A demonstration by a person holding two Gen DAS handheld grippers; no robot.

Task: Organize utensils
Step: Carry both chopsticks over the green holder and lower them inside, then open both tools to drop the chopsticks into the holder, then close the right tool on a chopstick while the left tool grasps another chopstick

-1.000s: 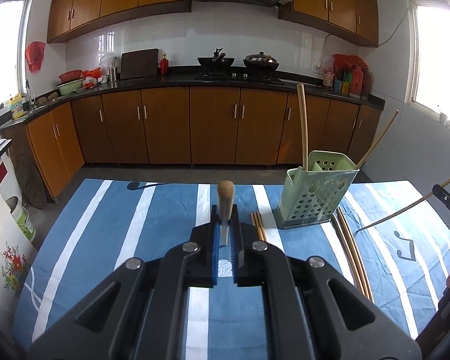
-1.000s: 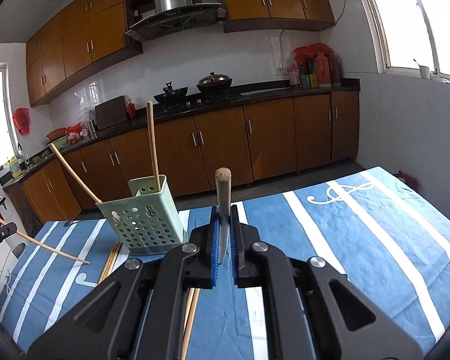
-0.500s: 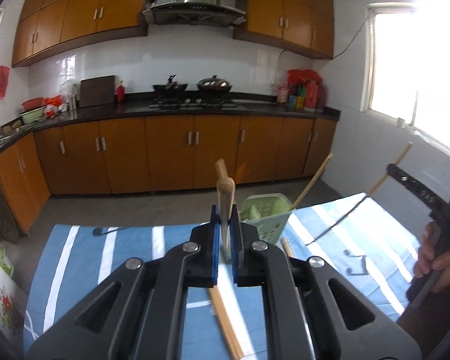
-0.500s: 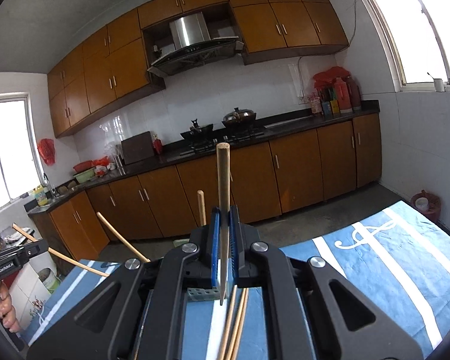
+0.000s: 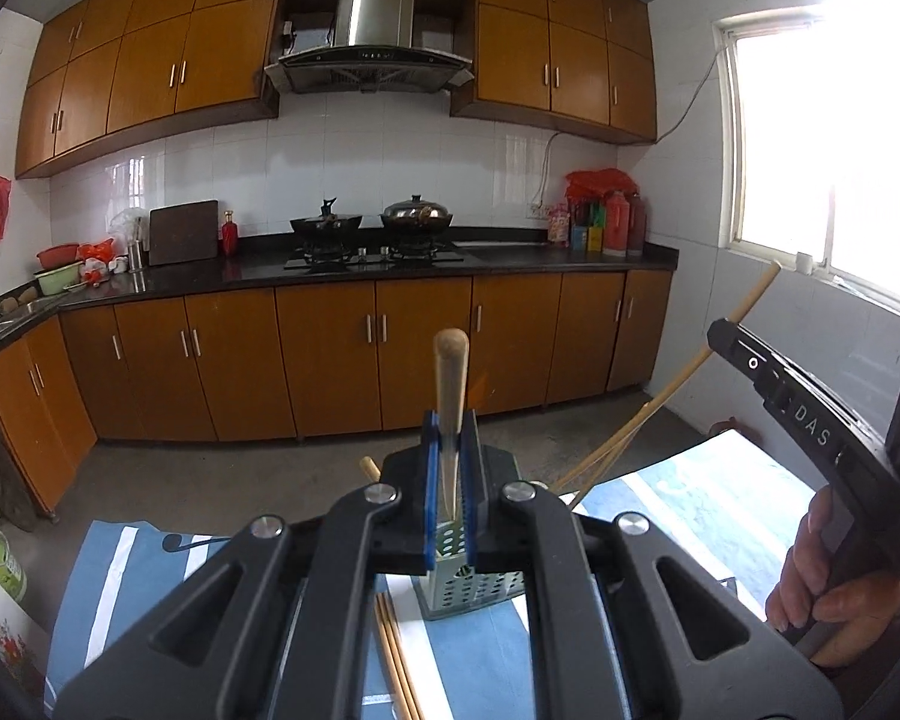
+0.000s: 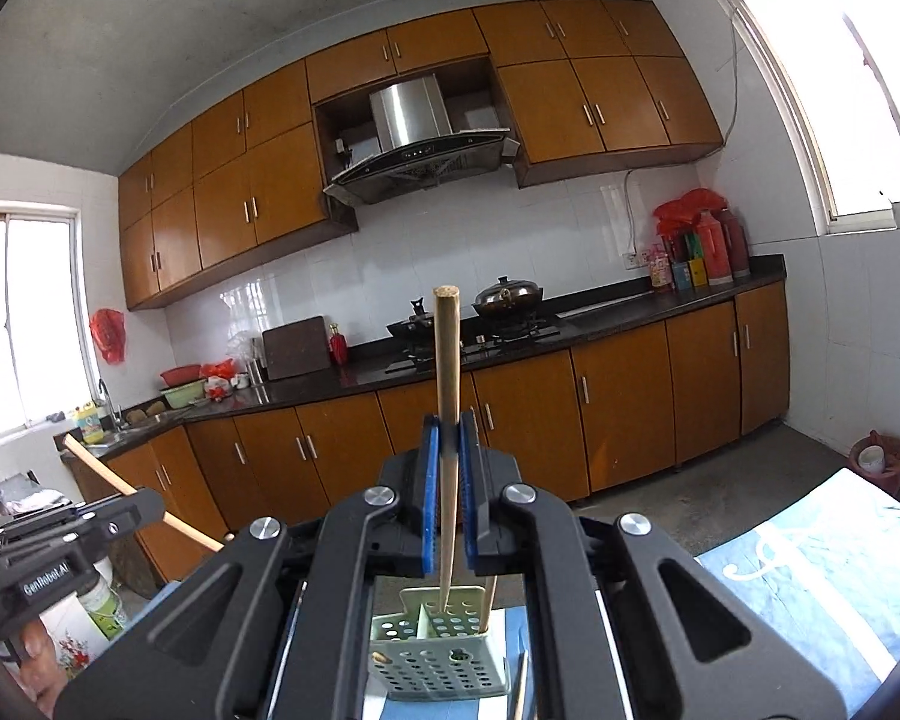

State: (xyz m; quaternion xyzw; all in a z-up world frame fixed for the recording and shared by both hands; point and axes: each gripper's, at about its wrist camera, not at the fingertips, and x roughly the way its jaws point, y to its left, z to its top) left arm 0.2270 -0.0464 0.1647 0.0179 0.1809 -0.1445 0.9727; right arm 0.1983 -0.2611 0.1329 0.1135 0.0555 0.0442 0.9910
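Since a second ago, both grippers have been swung from a view across the blue-and-white striped tablecloth (image 5: 678, 516) to a raised, upright pose over the pale green perforated plastic utensil holder (image 6: 438, 660), so insertion is judged to be near. The left gripper (image 5: 448, 504) is clamped on a long wooden chopstick (image 5: 450, 396), held with its long axis upright, blunt end up, the tip pointing down at the holder. The right gripper (image 6: 448, 504) is likewise closed on a second wooden chopstick (image 6: 447, 420), near vertical, its tip already inside a holder compartment. More chopsticks (image 5: 396, 660) are left lying on the cloth beside the holder's base, away from the cloth's edges
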